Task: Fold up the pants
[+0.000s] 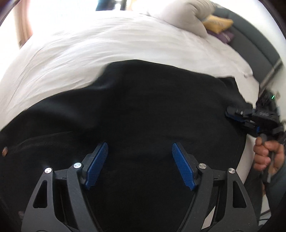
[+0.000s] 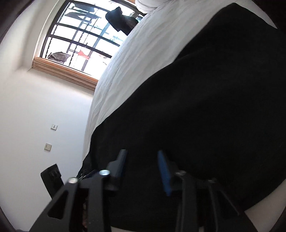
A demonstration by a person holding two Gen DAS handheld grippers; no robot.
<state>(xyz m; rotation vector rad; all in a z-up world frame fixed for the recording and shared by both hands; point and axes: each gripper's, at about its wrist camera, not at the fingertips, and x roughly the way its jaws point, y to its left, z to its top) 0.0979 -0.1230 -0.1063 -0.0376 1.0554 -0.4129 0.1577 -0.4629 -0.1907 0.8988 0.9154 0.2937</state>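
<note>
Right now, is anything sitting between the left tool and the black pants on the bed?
Nothing visible. The left tool hangs open directly over the black pants, with only dark cloth between its blue pads. The white bedsheet beyond the pants shows no obstacle either.

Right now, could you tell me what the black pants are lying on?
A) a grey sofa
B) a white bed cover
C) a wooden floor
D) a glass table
B: the black pants are spread across the white bed cover, with pillows at its far end.
</note>
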